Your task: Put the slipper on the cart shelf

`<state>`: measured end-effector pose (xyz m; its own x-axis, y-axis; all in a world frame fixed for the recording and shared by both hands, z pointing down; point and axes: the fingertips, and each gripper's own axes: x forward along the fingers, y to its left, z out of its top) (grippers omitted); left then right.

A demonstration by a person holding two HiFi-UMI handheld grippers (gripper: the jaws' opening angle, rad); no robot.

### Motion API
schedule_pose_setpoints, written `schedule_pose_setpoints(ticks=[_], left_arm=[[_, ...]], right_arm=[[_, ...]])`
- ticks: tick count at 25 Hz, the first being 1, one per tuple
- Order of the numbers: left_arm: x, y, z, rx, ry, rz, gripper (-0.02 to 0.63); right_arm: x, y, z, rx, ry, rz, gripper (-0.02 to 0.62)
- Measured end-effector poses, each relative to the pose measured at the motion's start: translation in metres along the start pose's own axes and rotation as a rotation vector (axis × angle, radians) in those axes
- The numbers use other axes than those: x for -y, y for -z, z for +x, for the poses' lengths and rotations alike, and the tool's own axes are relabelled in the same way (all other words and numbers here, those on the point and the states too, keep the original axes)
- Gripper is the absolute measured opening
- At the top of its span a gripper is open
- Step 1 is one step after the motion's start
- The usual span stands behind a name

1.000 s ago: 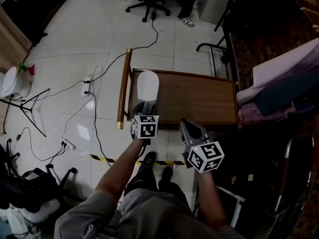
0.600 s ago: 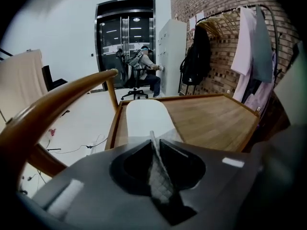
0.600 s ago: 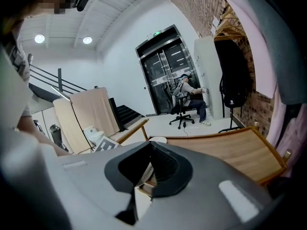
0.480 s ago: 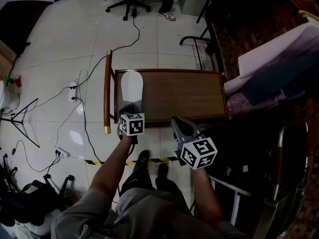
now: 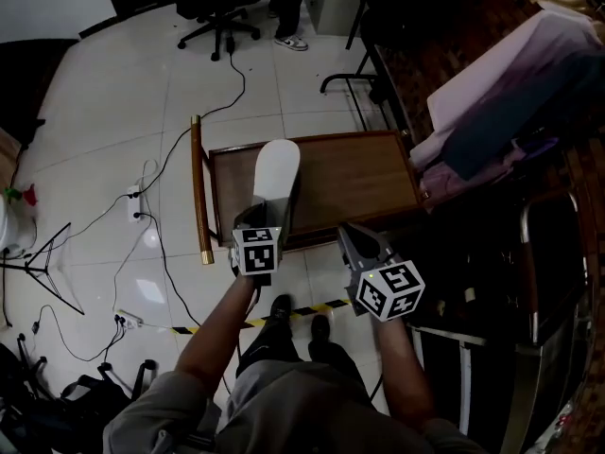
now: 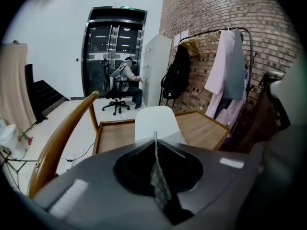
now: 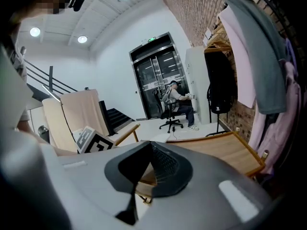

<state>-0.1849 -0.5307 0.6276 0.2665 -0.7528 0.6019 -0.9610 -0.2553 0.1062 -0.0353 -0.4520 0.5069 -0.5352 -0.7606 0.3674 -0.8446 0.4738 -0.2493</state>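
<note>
Spreading wide, glossy white floor tiles (image 5: 113, 112) leave open room left of the cart, while a clothes rack (image 5: 492, 93) crowds its right. The rectangular wooden cart shelf (image 5: 350, 183) has a raised rim. A flat, pale, oval slipper (image 5: 276, 173) is over its left end, toe tipped above the far rim. The left gripper (image 5: 257, 218), whose jaws have just been closing, pinches its heel. The right gripper (image 5: 357, 239) hovers empty at the near edge, jaws together.

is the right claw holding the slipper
No, the right claw is shut with nothing in it, apart from the white slipper, which sticks out of the left claw over the cart.
</note>
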Motion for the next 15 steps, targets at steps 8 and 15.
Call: schedule_pose_setpoints(ticks=[8, 15], left_arm=[[0.084, -0.038, -0.044, 0.068, 0.229, 0.097, 0.017], [0.164, -0.031, -0.102, 0.091, 0.385, 0.145, 0.017]], right_arm=[[0.012, -0.006, -0.056, 0.104, 0.148, 0.049, 0.0], [0.017, 0.009, -0.143, 0.185, 0.256, 0.075, 0.0]])
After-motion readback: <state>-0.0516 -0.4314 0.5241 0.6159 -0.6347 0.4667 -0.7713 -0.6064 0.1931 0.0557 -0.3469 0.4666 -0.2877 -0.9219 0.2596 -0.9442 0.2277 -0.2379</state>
